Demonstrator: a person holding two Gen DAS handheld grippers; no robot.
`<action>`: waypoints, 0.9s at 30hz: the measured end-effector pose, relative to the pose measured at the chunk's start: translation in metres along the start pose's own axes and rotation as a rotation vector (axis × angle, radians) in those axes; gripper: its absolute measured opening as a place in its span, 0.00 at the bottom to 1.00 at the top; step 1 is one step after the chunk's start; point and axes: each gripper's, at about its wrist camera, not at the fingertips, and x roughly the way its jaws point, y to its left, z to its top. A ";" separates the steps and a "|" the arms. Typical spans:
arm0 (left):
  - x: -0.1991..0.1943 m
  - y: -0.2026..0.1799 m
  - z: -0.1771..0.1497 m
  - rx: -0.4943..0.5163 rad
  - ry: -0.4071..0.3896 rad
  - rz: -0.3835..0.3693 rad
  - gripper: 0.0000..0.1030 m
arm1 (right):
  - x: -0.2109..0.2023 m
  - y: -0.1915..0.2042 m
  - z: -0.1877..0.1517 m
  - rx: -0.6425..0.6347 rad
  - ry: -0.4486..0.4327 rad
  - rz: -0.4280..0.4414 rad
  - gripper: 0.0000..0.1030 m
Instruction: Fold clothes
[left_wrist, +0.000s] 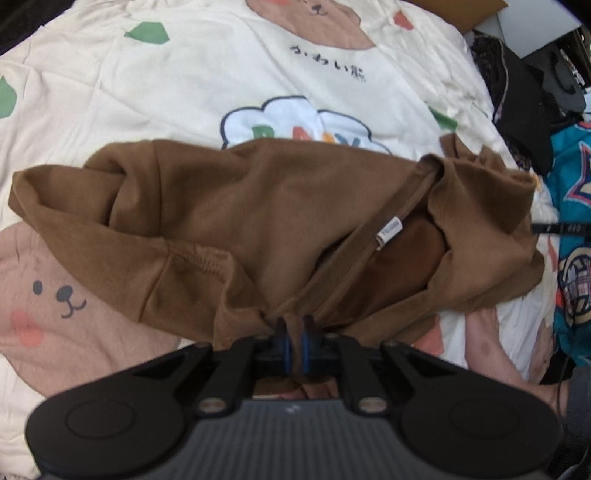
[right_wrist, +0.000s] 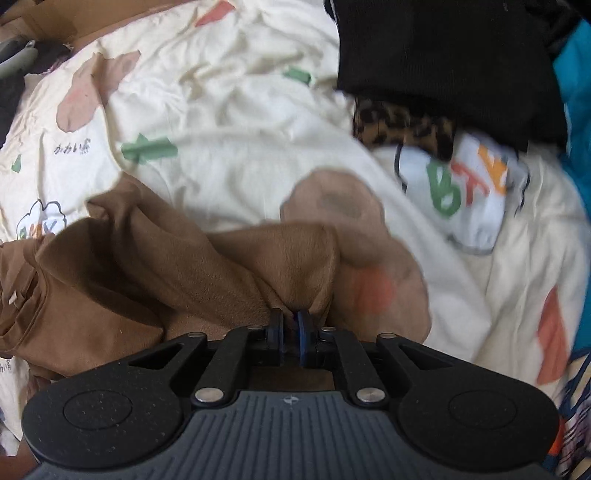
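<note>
While both claws have a pinch of the same brown shirt, it sits bunched up on the cartoon-bear bedspread, so this reads to me as the spread-it-out or carry stage, not a neat fold. The left claw is clamped on fabric near the neckline, with the white tag just ahead. The right claw is clenched on another gathered bit of the shirt, and that view is blurry.

Next move, I'd guess, needs the two grips pulled apart to tension the cloth and find real edges. The stitched hem is the only clean edge showing.

Room-wise, open bedspread lies ahead and to the left. The right is crowded: black clothes, a leopard-print piece, something teal.
</note>
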 end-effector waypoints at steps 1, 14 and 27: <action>0.001 0.000 -0.001 0.001 0.002 0.002 0.07 | -0.006 0.003 0.005 -0.019 -0.019 -0.013 0.07; 0.009 0.001 -0.006 -0.011 0.011 0.003 0.07 | -0.020 0.078 0.070 -0.212 -0.128 0.152 0.09; 0.007 0.002 -0.005 -0.006 -0.015 -0.007 0.07 | 0.010 0.124 0.072 -0.306 0.009 0.202 0.38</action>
